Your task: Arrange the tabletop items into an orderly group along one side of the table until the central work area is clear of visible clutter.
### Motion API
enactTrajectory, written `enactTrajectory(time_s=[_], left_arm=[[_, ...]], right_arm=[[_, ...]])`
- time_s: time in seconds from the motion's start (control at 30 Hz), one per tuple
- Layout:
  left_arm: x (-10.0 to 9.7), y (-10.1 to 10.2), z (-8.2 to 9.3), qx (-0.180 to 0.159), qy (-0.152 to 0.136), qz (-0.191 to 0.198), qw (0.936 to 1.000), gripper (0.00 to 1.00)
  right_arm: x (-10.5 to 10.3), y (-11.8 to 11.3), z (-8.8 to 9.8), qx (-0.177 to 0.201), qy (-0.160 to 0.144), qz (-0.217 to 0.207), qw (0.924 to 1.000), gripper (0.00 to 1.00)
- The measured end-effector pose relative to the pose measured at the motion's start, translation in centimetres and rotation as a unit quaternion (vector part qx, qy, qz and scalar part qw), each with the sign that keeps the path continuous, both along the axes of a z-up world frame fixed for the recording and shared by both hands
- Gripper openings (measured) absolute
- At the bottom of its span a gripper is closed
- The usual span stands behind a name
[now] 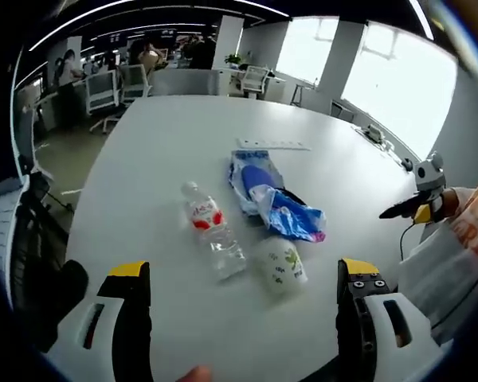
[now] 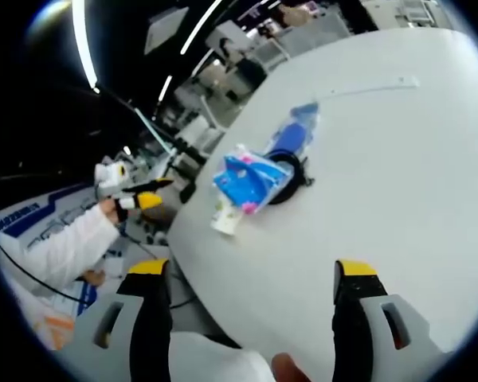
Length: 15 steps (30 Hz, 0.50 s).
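Bottle, cup and blue bag are lying mid-table. We are holding both grippers spread wide, empty; we should be approaching the bottle squarely across its middle first.

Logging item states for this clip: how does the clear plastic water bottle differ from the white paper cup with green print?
The clear plastic water bottle is long, slim and see-through with a red label; the white paper cup with green print is short, wide and opaque. The bottle has a white cap; the cup looks uncapped. Both lie on their sides on the white table, close together.
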<state>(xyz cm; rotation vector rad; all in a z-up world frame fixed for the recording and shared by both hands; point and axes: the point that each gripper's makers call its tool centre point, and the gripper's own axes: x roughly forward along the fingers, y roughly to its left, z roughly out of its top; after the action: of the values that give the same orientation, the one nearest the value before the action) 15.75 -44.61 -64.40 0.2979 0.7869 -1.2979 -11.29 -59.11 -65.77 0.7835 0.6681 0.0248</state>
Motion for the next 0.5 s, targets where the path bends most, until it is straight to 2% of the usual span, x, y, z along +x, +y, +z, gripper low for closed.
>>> enactTrajectory(time_s=[0.17, 0.5], left_arm=[[0.8, -0.6, 0.5, -0.023, 0.009, 0.021, 0.9995, 1.00], [0.7, -1.5, 0.4, -0.027, 0.013, 0.030, 0.9991, 1.00]], right_arm=[[0.0, -0.1, 0.0, 0.003, 0.000, -0.003, 1.0000, 0.82], [0.0, -0.2, -0.2, 0.012, 0.001, -0.005, 0.9999, 0.82]])
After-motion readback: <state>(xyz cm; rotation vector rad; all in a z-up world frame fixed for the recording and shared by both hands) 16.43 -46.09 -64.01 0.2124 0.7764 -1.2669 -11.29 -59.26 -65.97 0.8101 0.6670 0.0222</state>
